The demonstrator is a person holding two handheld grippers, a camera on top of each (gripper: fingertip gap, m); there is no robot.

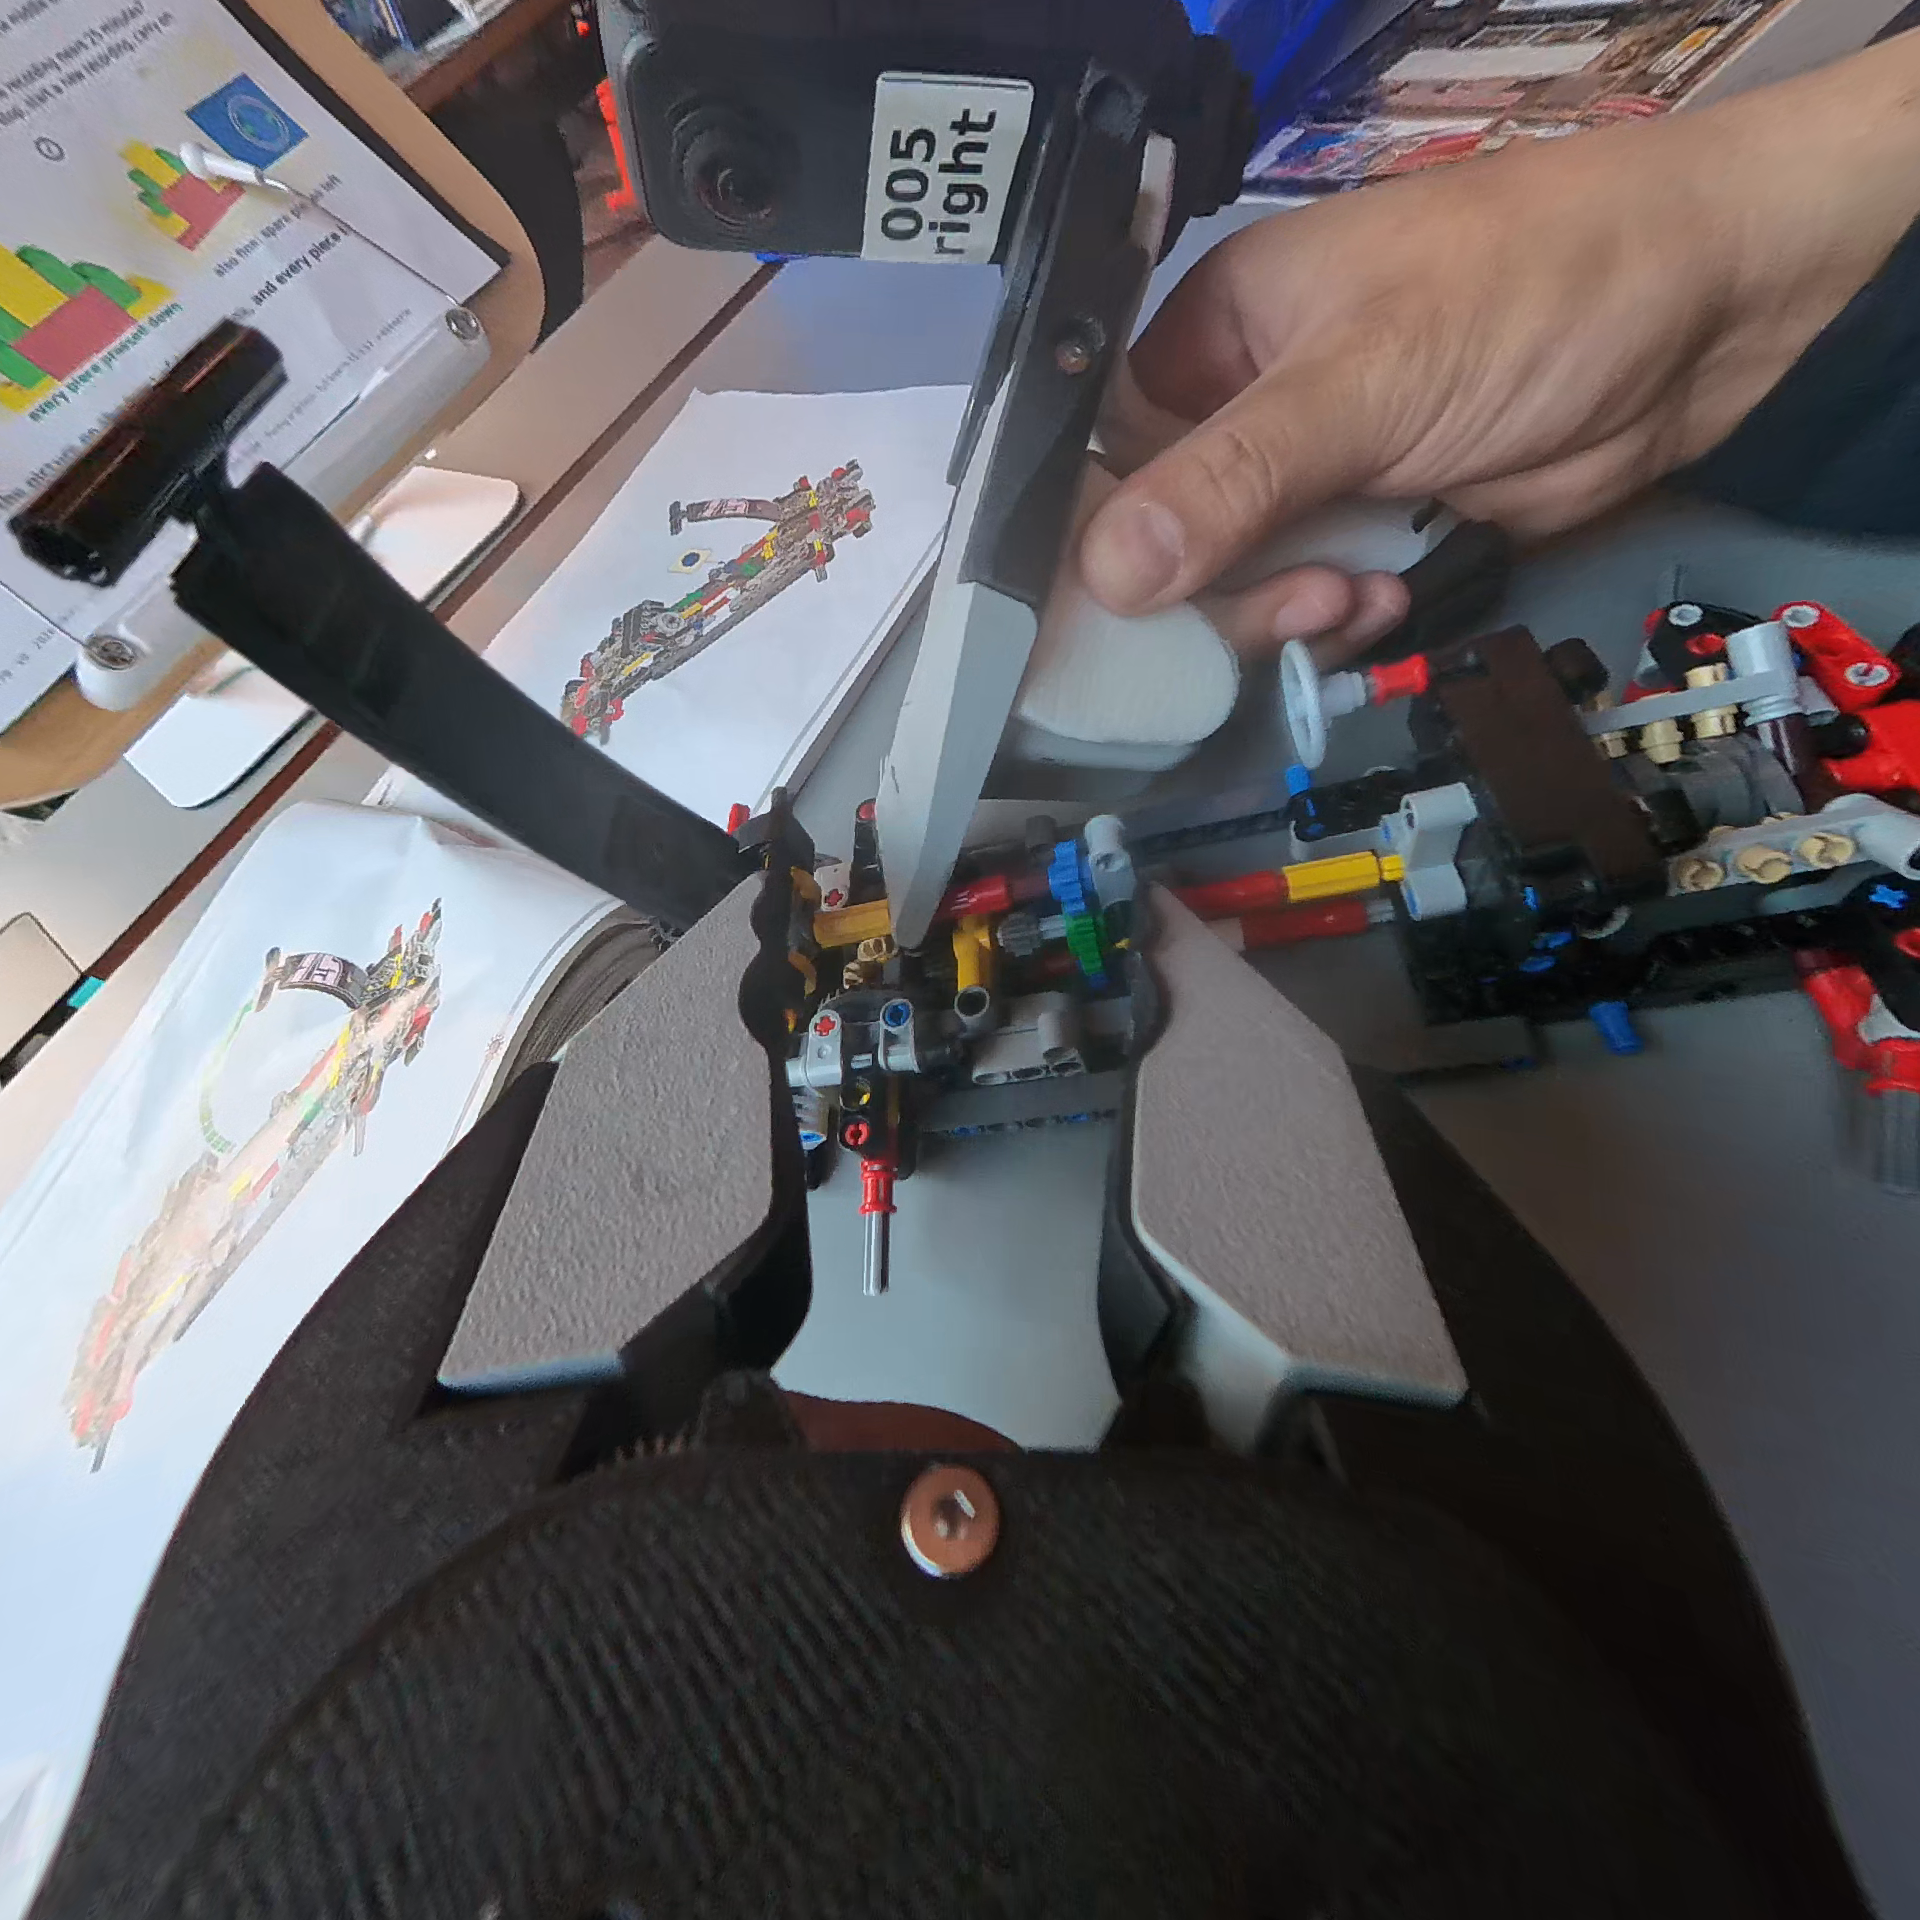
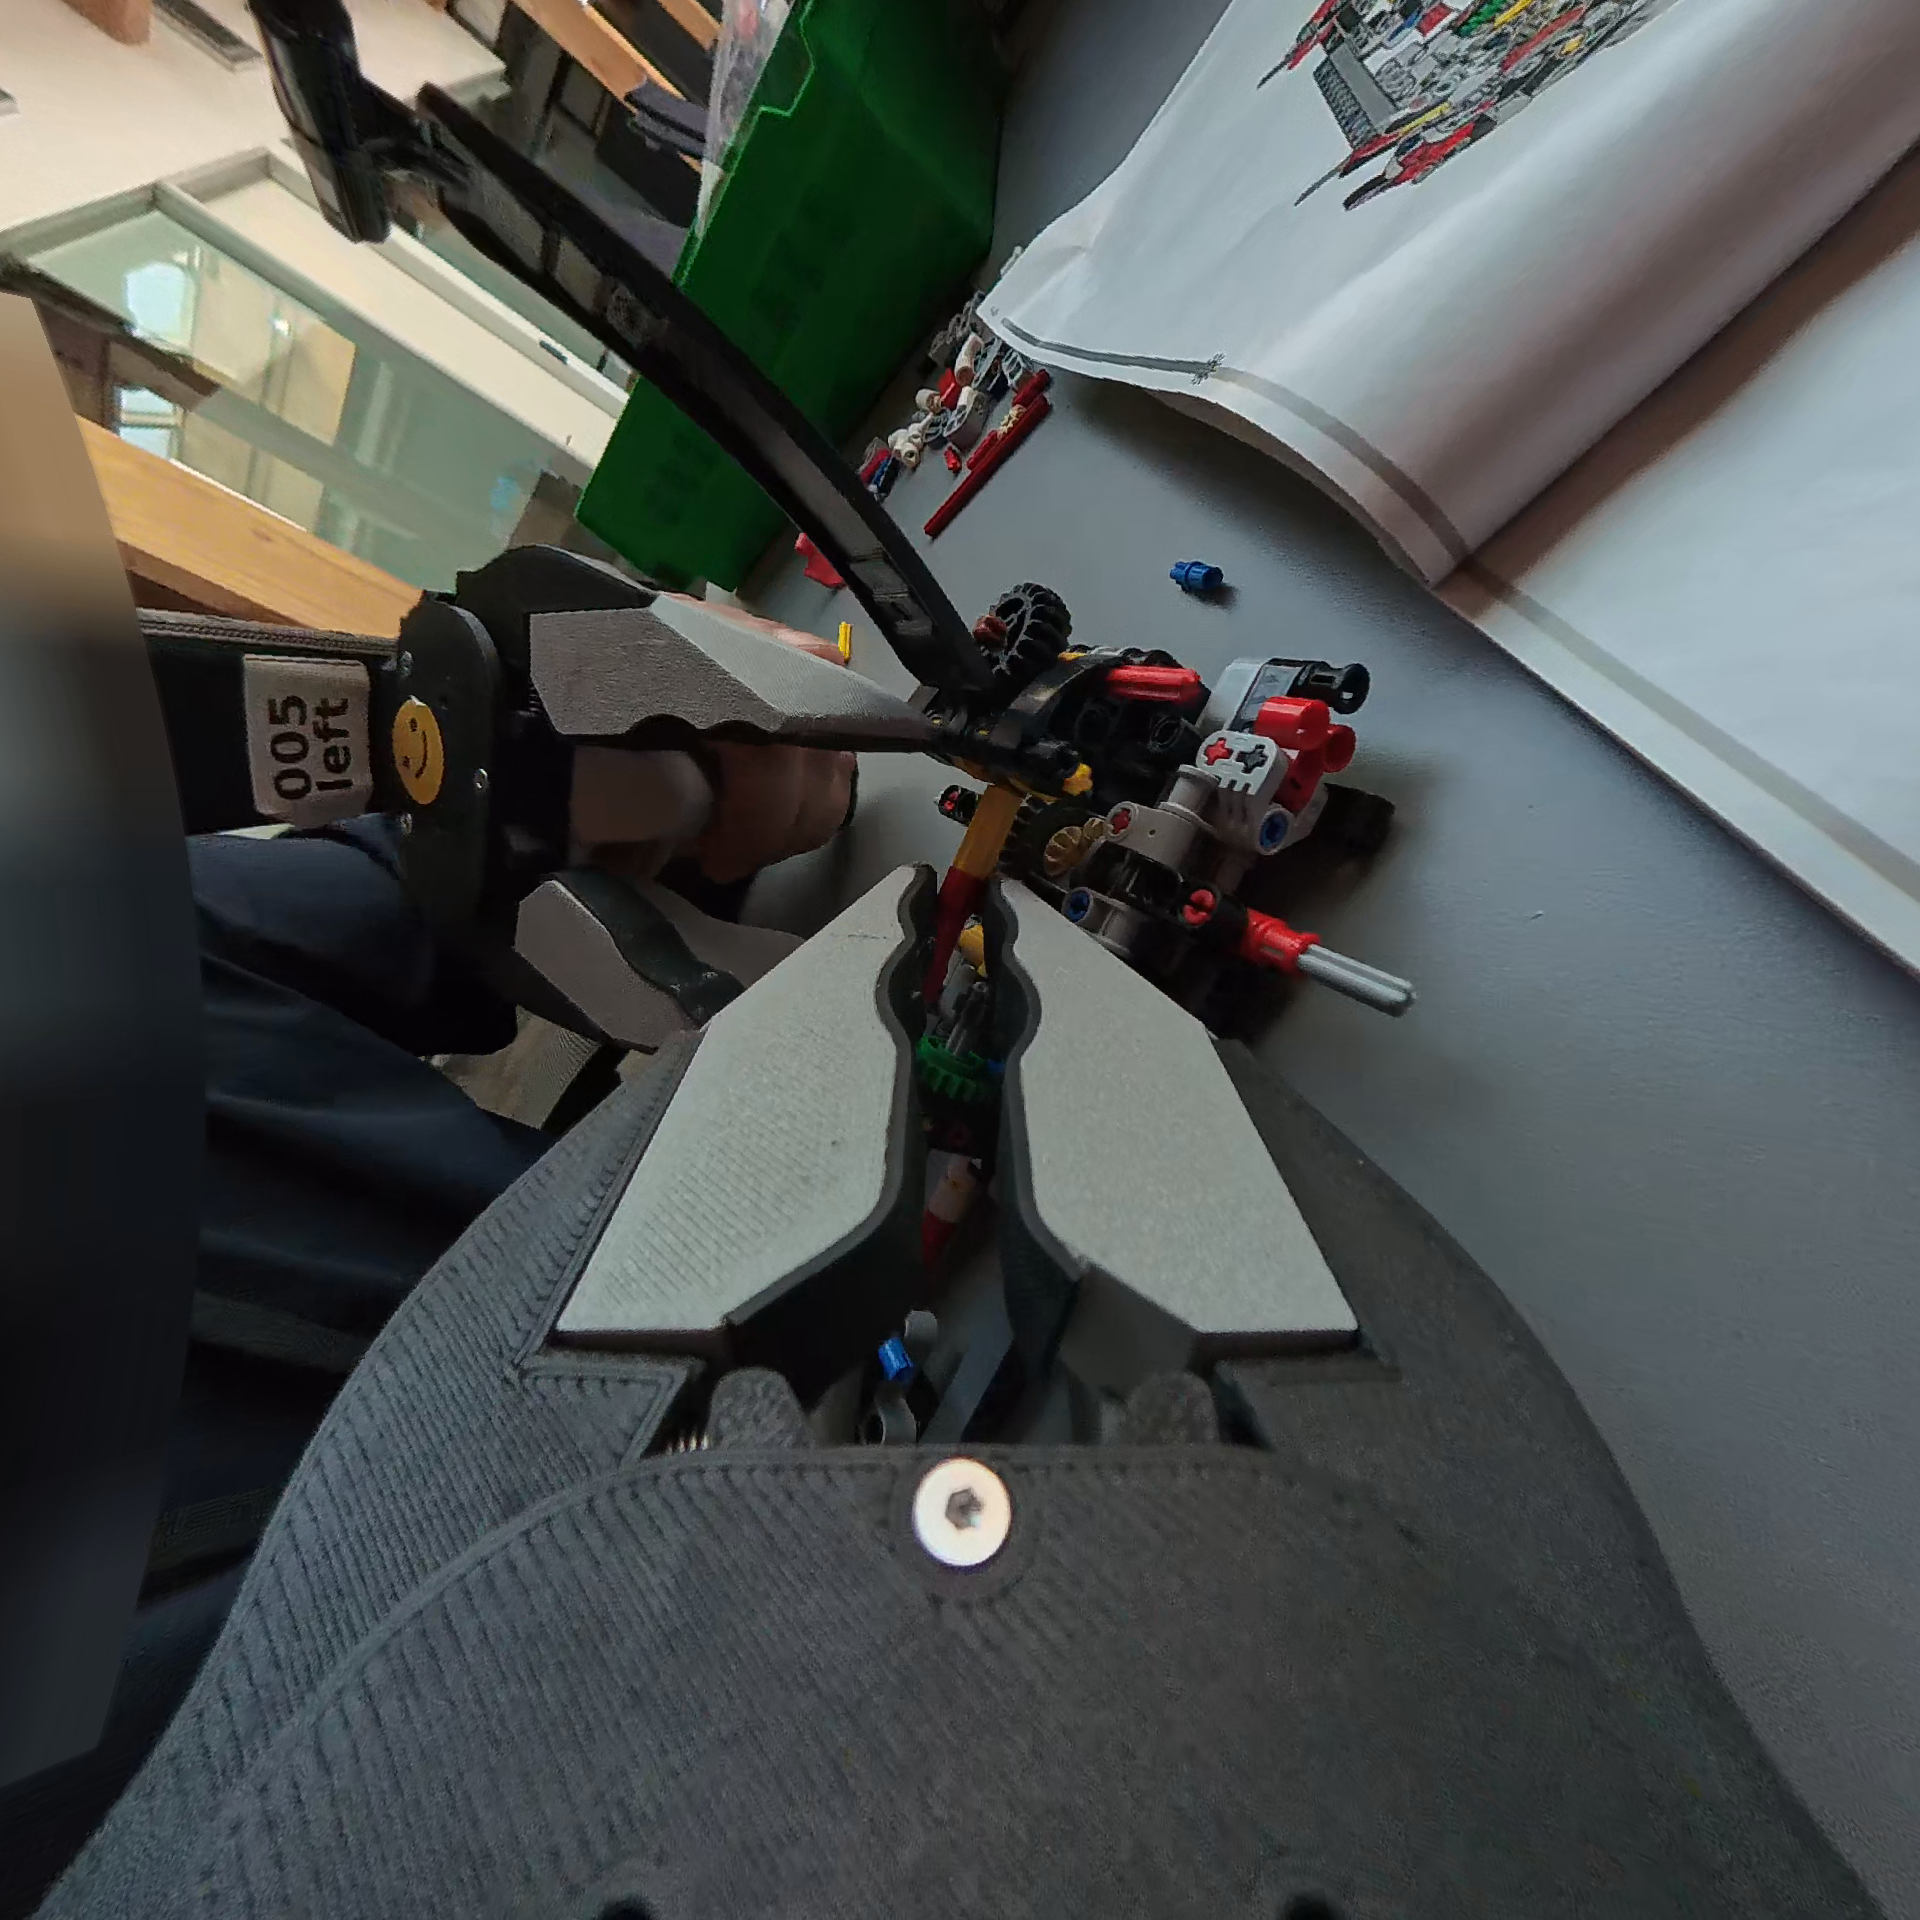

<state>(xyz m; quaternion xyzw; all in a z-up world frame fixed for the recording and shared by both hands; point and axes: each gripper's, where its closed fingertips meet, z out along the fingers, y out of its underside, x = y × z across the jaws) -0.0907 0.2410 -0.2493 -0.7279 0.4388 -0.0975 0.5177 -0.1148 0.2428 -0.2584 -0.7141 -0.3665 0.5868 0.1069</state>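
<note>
A multicoloured brick-built vehicle model (image 1: 1039, 1049) lies on the grey table (image 1: 1558, 1299). My left gripper (image 1: 961, 914) is open, with its fingers either side of the model's front end. Its left pad (image 1: 774, 935) rests against a black curved piece. The blue and green gears (image 1: 1081, 904) sit by its right fingertip. My right gripper (image 2: 958, 899) is shut on the model's red-and-yellow axle (image 2: 951, 914). In the left wrist view it (image 1: 914, 914) comes down from above, held by a hand (image 1: 1455, 364). The right wrist view shows the left gripper's upper finger (image 2: 727, 665) reaching the model (image 2: 1195, 821).
A long black curved arm (image 1: 436, 707) rises from the model's front. An open instruction booklet (image 1: 727, 623) lies beside it and also shows in the right wrist view (image 2: 1455, 312). A green bin (image 2: 831, 260), loose parts (image 2: 966, 416) and a blue pin (image 2: 1195, 575) are farther off. Only a small space, under 4 cm, lies between the two pairs of fingers.
</note>
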